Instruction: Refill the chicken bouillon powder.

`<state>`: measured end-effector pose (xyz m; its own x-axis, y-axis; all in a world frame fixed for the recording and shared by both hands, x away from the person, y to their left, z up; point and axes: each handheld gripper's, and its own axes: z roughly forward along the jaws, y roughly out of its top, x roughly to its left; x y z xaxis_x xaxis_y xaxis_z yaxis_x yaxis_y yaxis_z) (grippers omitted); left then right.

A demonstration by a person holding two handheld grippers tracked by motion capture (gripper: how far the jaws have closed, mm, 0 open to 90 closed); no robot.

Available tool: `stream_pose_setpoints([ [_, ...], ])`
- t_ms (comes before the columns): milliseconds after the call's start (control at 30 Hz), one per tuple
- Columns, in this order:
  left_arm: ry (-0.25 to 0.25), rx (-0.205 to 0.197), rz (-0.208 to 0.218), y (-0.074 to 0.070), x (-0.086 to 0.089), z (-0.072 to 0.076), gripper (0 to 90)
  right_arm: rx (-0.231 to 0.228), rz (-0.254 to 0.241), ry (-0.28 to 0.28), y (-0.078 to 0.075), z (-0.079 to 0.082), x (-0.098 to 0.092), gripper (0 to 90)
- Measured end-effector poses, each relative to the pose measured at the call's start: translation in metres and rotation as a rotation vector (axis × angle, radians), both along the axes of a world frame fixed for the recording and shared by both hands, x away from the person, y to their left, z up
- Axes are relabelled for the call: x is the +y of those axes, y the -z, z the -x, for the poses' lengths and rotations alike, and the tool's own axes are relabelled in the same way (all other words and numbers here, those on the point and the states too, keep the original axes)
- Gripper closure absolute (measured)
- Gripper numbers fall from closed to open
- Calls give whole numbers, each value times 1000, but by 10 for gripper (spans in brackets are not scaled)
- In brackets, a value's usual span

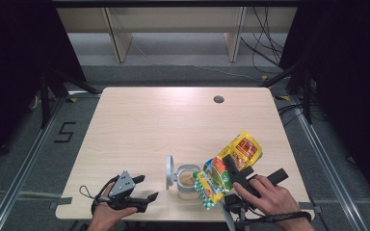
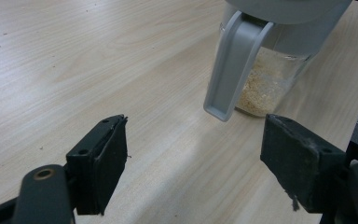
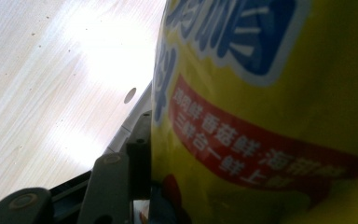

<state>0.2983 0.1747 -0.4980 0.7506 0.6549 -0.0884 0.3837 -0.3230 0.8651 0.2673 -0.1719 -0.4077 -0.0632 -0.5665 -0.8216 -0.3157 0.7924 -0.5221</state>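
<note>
Packet [image 1: 227, 169]: yellow, tilted over the jar [image 1: 188, 181], near the table's [image 1: 173, 115] front edge.
Jar: lid up, pale grains inside.
Right gripper [image 1: 232, 169]: clamps the packet.
Left gripper [image 1: 144, 192]: jaws wide, empty.
Room: the far tabletop lies bare.

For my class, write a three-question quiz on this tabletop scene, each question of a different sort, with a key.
1. True or false: the right gripper holds the yellow packet tilted over the jar.
2. The jar's lid is: A) flipped open, B) closed, C) lying on the table.
3. Fill in: the left gripper's jaws stand ____.

Key: 1 true; 2 A; 3 open.
</note>
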Motion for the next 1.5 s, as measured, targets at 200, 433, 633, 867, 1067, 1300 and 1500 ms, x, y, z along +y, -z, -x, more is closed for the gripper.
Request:
stream_pose_setpoints([
  [200,-7,-1,3,0,-1,0,221,-1,-9,-4,-1,0,-1,532],
  [433,-6,1,7,0,-1,0,221,5,-9,-1,1,0,0,532],
  [633,-1,0,-11,0,0,0,221,3,-8,0,0,0,0,533],
  [867,-3,-3,-25,-1,1,0,220,4,-13,-3,0,0,0,533],
  [1067,-3,0,-14,0,0,0,221,8,2,-9,0,-1,0,533],
  [1300,2,5,-10,0,0,0,220,11,2,-8,0,-1,0,533],
  [1500,1,3,-7,0,0,0,221,17,-4,-10,0,-1,0,533],
])
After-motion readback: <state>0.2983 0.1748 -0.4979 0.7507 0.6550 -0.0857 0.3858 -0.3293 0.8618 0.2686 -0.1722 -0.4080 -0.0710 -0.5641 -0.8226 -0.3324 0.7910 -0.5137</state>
